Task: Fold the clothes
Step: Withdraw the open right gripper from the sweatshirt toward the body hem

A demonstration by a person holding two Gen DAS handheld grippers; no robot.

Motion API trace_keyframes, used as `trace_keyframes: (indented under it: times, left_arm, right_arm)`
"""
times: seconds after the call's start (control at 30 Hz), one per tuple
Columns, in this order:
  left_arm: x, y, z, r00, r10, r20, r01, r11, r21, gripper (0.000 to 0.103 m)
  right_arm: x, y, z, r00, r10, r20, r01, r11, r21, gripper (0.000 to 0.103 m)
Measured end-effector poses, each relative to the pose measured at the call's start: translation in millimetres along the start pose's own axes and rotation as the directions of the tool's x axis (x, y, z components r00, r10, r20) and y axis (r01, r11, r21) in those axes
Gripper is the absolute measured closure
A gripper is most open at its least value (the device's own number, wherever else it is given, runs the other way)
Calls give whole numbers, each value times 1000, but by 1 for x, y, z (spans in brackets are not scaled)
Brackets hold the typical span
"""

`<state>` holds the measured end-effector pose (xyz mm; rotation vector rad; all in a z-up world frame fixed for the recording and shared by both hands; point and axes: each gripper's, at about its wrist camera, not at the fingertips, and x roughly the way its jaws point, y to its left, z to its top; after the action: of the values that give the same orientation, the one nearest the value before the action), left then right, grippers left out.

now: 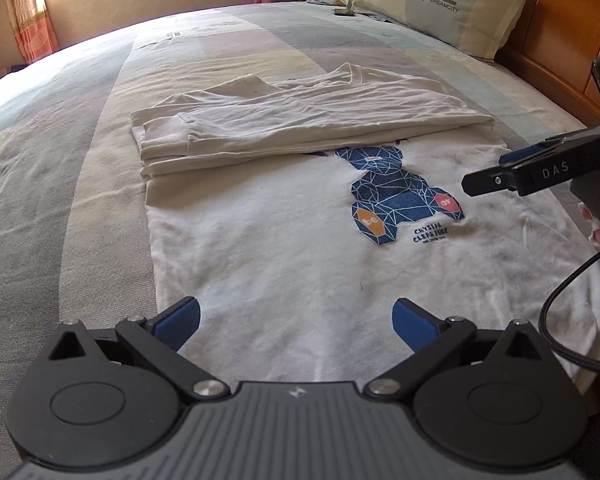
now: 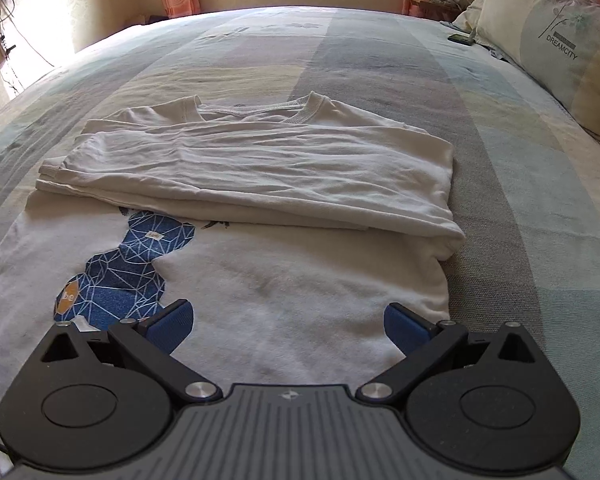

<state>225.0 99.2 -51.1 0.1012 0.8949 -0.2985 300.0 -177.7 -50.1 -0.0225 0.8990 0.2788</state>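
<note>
A white long-sleeved top (image 1: 280, 248) lies flat on the bed, with a blue geometric bear print (image 1: 392, 196) facing up. Both sleeves (image 1: 300, 124) are folded across the chest below the collar. My left gripper (image 1: 296, 314) hovers open over the near hem, with nothing between its blue pads. The right gripper (image 1: 488, 172) comes in from the right, above the top's right side. In the right wrist view the right gripper (image 2: 288, 316) is open over the top (image 2: 300, 280), near its right edge, and the folded sleeves (image 2: 260, 168) lie ahead of it beyond the bear print (image 2: 128, 268).
The striped bedsheet (image 1: 80, 200) spreads all around the top. A pillow (image 1: 452, 4) leans on the wooden headboard (image 1: 560, 40) at the far right, with a small dark object (image 1: 345, 12) beside it. A black cable (image 1: 560, 320) hangs at the right, near a person's fingers (image 1: 596, 228).
</note>
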Motion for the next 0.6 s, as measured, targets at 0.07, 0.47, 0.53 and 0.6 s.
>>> trace_keyframes:
  times: [0.07, 0.47, 0.53, 0.6]
  left_arm:
    - [0, 1, -5, 1000, -25, 2, 25, 1000, 0, 1]
    - [-14, 15, -12, 989, -144, 43, 140, 987, 82, 1]
    - [-13, 10, -9, 984, -170, 51, 164, 981, 100, 1]
    - [-13, 4, -6, 980, -191, 51, 184, 975, 122, 1]
  right_arm:
    - [-2, 17, -9, 999, 43, -12, -43, 999, -13, 0]
    - [-55, 35, -77, 998, -40, -41, 38, 998, -57, 0]
    - [-67, 34, -84, 999, -43, -32, 42, 999, -31, 0]
    - [-65, 42, -87, 999, -11, -31, 10, 1000, -21, 0]
